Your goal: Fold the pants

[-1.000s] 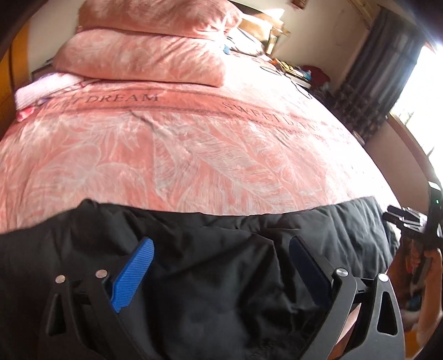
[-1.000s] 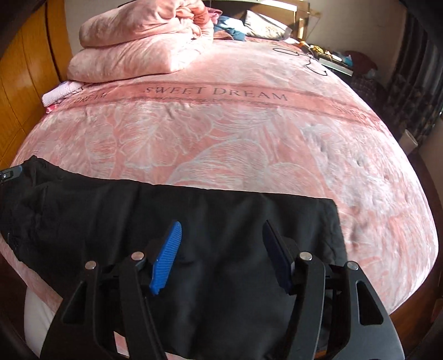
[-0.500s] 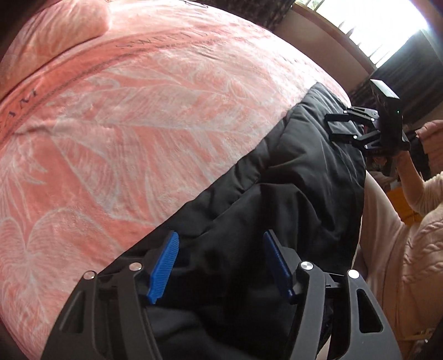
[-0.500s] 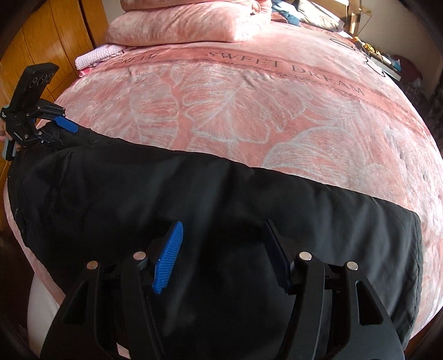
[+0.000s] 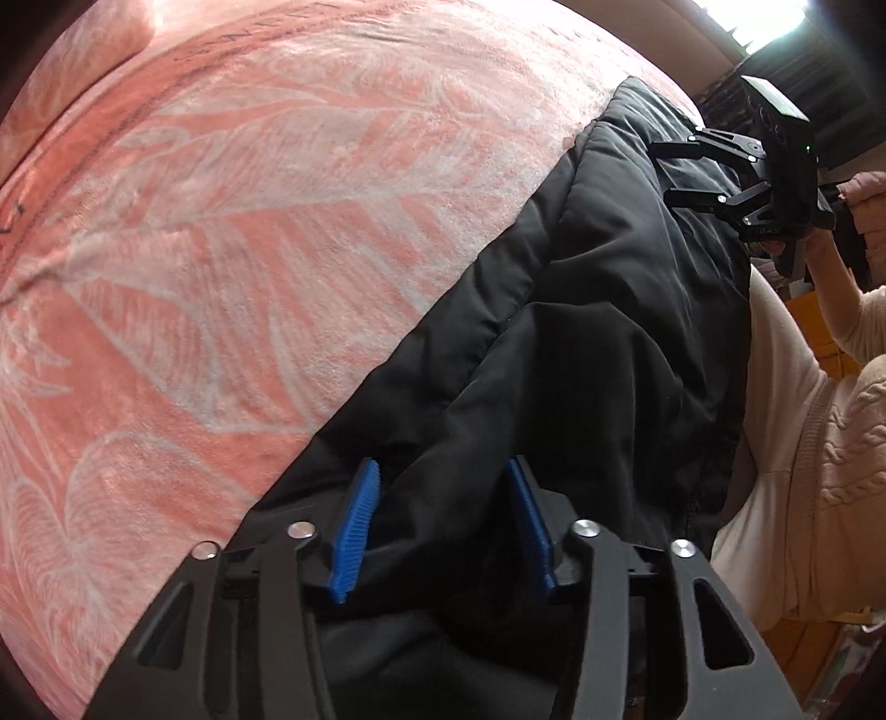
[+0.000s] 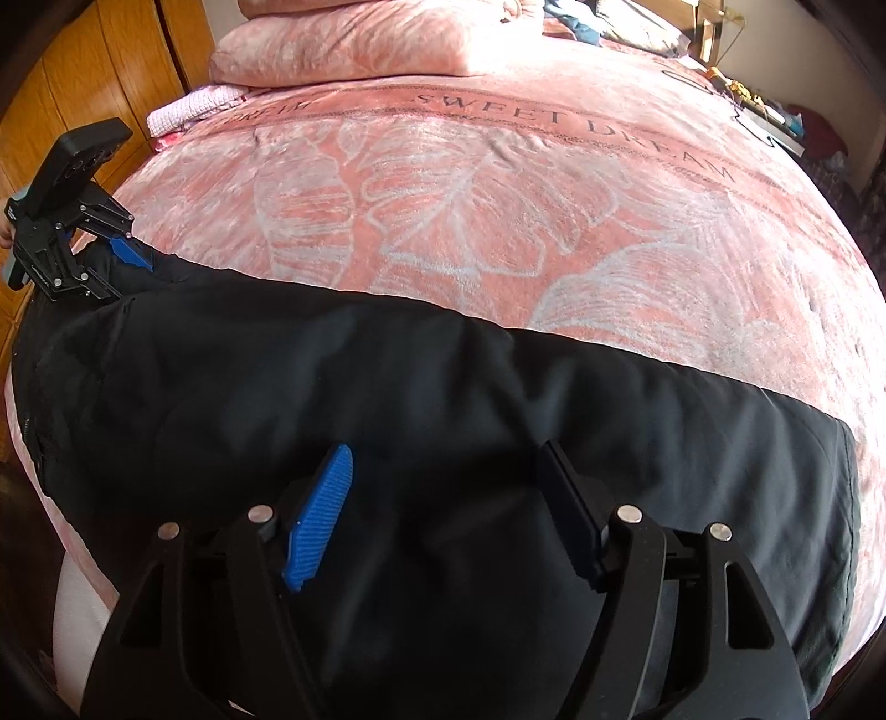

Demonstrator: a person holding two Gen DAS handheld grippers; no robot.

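Left wrist view: the pink leaf-patterned blanket (image 5: 232,266) fills the left of the picture, and the black pants (image 5: 581,343) run along the near edge of the bed from the lower middle up to the far right. The left gripper (image 5: 443,498) hovers over the near end of the pants with its blue fingers (image 5: 354,531) spread wide, dark cloth showing between them and nothing pinched. At far right the right gripper (image 5: 673,171) sits above the other end of the pants, its fingers parted.

Right wrist view: the left gripper (image 6: 119,260) is at the far left, at the pants' end. The pants (image 6: 443,399) stretch flat across the bed. In the near middle the right gripper (image 6: 448,487) has its fingers (image 6: 318,515) wide apart over the fabric. Pillows (image 6: 343,44) lie at the far end of the blanket (image 6: 498,194).
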